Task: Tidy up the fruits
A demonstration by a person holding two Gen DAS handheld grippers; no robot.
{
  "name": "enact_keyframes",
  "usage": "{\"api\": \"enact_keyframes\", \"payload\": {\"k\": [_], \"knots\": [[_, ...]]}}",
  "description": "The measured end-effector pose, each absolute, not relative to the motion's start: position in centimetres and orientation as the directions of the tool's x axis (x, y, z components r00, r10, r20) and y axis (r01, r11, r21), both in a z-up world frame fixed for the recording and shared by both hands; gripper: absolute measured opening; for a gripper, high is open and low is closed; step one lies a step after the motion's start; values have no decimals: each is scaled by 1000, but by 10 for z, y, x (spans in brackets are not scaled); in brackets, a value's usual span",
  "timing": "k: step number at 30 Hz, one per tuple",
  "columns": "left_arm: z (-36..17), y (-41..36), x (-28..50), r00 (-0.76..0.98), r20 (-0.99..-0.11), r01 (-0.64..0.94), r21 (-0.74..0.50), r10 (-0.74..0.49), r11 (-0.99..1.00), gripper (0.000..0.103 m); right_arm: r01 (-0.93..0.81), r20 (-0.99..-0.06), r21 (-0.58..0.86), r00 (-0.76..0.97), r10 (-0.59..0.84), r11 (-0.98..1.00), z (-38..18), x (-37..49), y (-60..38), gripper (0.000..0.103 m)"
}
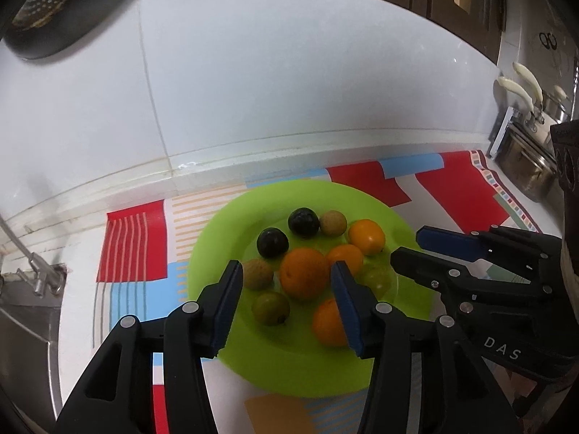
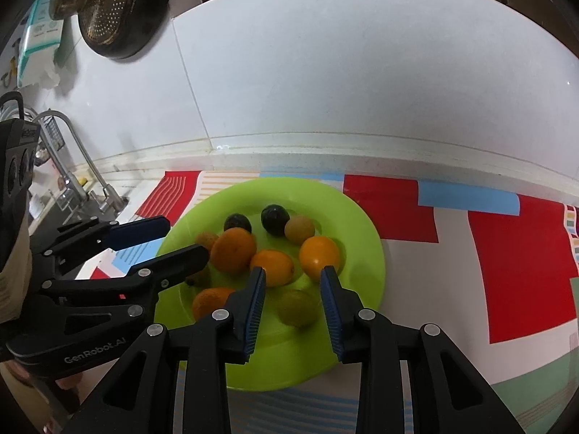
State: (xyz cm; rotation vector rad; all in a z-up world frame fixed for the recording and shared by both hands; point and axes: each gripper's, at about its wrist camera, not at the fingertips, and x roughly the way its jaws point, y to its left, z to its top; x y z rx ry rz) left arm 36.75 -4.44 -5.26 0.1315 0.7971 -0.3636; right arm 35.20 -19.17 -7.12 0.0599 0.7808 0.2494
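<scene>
A lime-green plate (image 1: 289,372) on a patterned mat holds several small fruits. There are two dark ones (image 1: 303,222), oranges (image 1: 304,277), brownish ones (image 1: 333,222) and green ones (image 1: 270,307). My left gripper (image 1: 287,267) hovers over the plate's near side, open, and a large orange lies on the plate below the gap. My right gripper (image 2: 293,271) is also open. A green fruit (image 2: 298,307) rests on the plate (image 2: 362,235) between its pads, with a gap showing on the left side. Each gripper shows in the other's view: the right gripper (image 1: 409,244) and the left gripper (image 2: 182,238).
The mat (image 2: 524,253) covers a white counter against a tiled wall. A sink with a faucet (image 2: 72,152) lies to the left. Metal pots (image 1: 532,173) stand at the right. A dark pan (image 2: 115,11) hangs on the wall above.
</scene>
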Motion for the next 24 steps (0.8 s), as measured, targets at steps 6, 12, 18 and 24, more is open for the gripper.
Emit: {"api": "enact_keyframes", "payload": {"k": [6,12,18,24], "knots": [[-34,-36,347,687,-684,334,-2,-244,943,54,-186,-669,127,709,223,974,-59,336,-193,39],[-13,-28,322,730,-646,297,8,-221,955,63,-180,-638,121,739,216,976,-41,312,-193,39],[-1,-20,291,771,-611,247,26,-180,969,74,-161,-602,108,775,193,981,-23,282,-193,48],[9,-14,256,792,-589,226,40,-159,973,82,-152,-580,89,796,175,984,-10,246,-192,52]]}}
